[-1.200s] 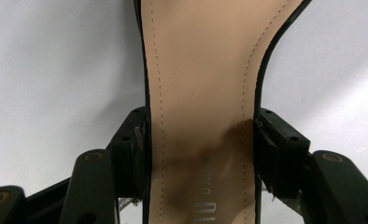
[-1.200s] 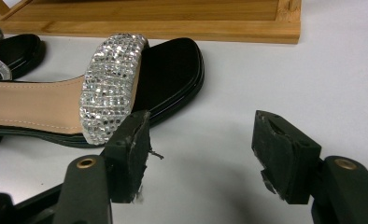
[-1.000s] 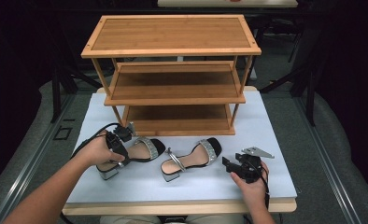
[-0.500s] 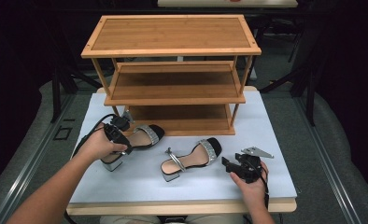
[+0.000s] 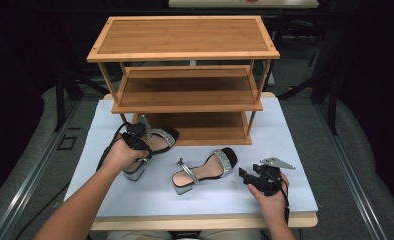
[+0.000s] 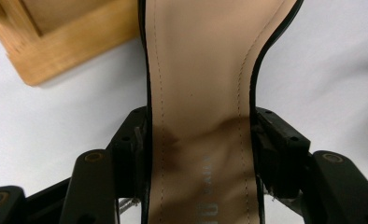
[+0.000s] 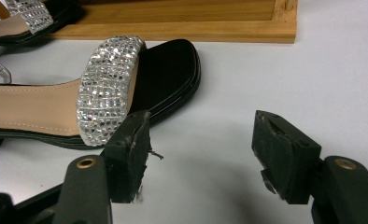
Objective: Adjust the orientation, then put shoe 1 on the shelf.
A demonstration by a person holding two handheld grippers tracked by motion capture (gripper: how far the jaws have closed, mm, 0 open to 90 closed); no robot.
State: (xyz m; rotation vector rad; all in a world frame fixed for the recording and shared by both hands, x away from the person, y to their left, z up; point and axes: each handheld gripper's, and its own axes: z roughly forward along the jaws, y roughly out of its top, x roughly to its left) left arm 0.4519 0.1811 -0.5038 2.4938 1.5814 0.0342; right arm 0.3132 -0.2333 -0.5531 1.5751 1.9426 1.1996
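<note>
Clamping my left gripper jaws across the sandal at centre-left of the high view, I hold its long axis toward the shelf rack; right gripper jaws stand apart.

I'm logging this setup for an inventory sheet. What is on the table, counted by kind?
Heeled sandals: 2, one clamped in the left gripper, one lying free near the open right gripper
Wooden shoe rack: 1
Grippers: 2
Total: 5
</note>
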